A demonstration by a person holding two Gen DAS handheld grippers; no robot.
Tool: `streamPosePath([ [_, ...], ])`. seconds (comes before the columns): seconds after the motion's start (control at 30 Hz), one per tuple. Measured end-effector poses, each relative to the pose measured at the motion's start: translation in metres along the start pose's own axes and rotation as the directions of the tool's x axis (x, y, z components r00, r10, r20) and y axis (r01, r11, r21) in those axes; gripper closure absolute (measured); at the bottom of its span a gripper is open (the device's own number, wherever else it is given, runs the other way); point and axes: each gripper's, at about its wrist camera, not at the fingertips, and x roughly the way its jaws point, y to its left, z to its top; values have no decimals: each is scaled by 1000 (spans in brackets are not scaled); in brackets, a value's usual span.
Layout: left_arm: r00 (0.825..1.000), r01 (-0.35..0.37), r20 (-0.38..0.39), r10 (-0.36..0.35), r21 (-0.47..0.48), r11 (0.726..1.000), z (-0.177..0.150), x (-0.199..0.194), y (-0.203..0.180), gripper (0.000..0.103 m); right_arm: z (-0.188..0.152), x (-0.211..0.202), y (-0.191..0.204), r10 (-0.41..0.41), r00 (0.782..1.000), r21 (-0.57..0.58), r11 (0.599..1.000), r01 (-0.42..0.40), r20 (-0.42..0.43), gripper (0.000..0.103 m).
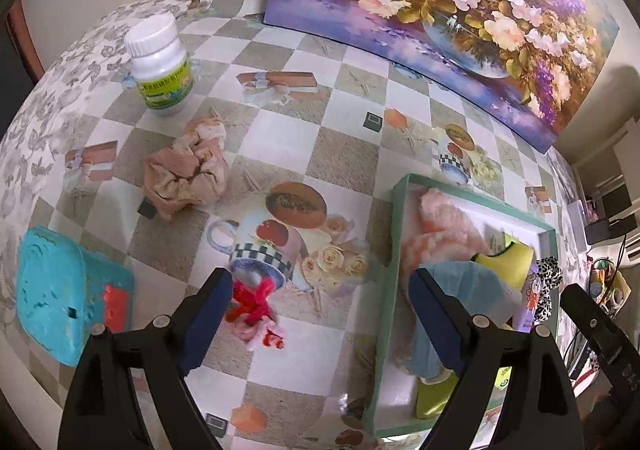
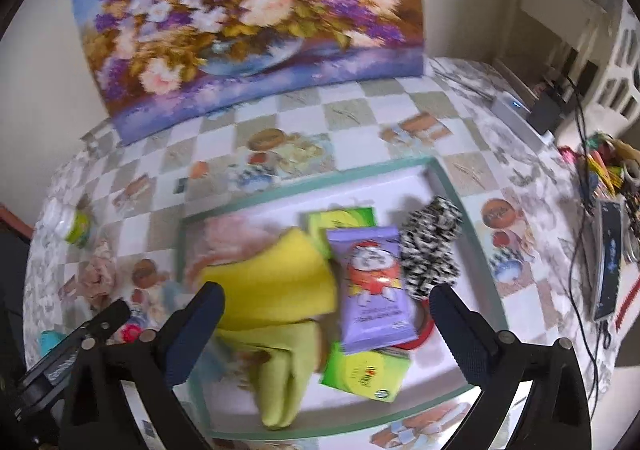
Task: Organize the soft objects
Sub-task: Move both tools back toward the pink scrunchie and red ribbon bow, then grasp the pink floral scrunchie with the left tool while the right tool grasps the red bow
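Left gripper (image 1: 320,314) hangs with jaws spread wide and nothing between them, above the checked tablecloth (image 1: 280,121) just left of the green-rimmed tray (image 1: 390,250). Right gripper (image 2: 326,326) is likewise spread and empty, poised over the tray's contents.

Tray already holds a pink fluffy item (image 1: 444,226), yellow cloths (image 2: 276,282), a purple wipes packet (image 2: 372,286) and a black-and-white scrunchie (image 2: 430,250).

Outstanding, all left of the tray: a small red-and-pink soft piece (image 1: 256,310) closest to it, beside the left gripper's left finger; a crumpled pinkish cloth (image 1: 188,169) farther off; a teal item (image 1: 52,290) farthest. A white bottle (image 1: 160,61) stands beyond the cloth and looks rigid; judged not part of the sort.

Recommended: shift the left gripper leftward to centre the red-and-pink piece between the jaws, descend to the tablecloth, pinch its bulk rather than a loose strand, and lift clear of the tray rim before release.
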Motion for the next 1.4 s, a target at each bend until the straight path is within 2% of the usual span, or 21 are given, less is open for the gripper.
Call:
streamPosePath([
  [0.07, 1000, 0, 10, 0, 0, 1000, 3, -6, 7, 13, -1, -4, 11, 20, 1000, -14, 1000, -20, 10, 0],
  [0.23, 995, -59, 84, 60, -13, 998, 18, -30, 39, 13, 1, -17, 56, 123, 991, -97, 988, -117, 51, 0],
  [0.4, 998, -27, 51, 32, -98, 995, 38, -36, 86, 13, 3, -12, 106, 226, 974, -208, 954, -218, 15, 0],
  [0.5, 999, -37, 21, 39, -99, 994, 49, -37, 105, 13, -1, -1, 133, 238, 971, -274, 933, -235, -22, 0],
  [0.6, 999, -22, -50, 19, -73, 997, 60, -26, 118, 13, -9, 16, 154, 250, 964, -309, 913, -265, -87, 0],
  [0.8, 980, -21, -199, 9, -61, 998, 71, 0, 134, 13, -33, 57, 185, 263, 928, -329, 880, -343, -262, 6],
  [1.0, 958, -71, -280, 66, -7, 997, 77, 21, 133, 13, -53, 91, 195, 214, 903, -332, 878, -345, -372, 16],
  [1.2, 938, -84, -337, 79, -1, 996, 81, 42, 129, 14, -67, 104, 201, 175, 892, -355, 872, -336, -416, 27],
  [1.3, 932, -99, -350, 93, 2, 995, 83, 51, 126, 14, -72, 111, 206, 157, 887, -370, 866, -335, -435, 38],
  [1.37, 928, -99, -360, 94, 3, 995, 84, 58, 122, 17, -75, 115, 206, 153, 883, -374, 864, -337, -444, 53],
  [1.4, 926, -101, -366, 96, 6, 995, 85, 62, 120, 20, -76, 117, 206, 153, 882, -370, 866, -337, -445, 56],
])
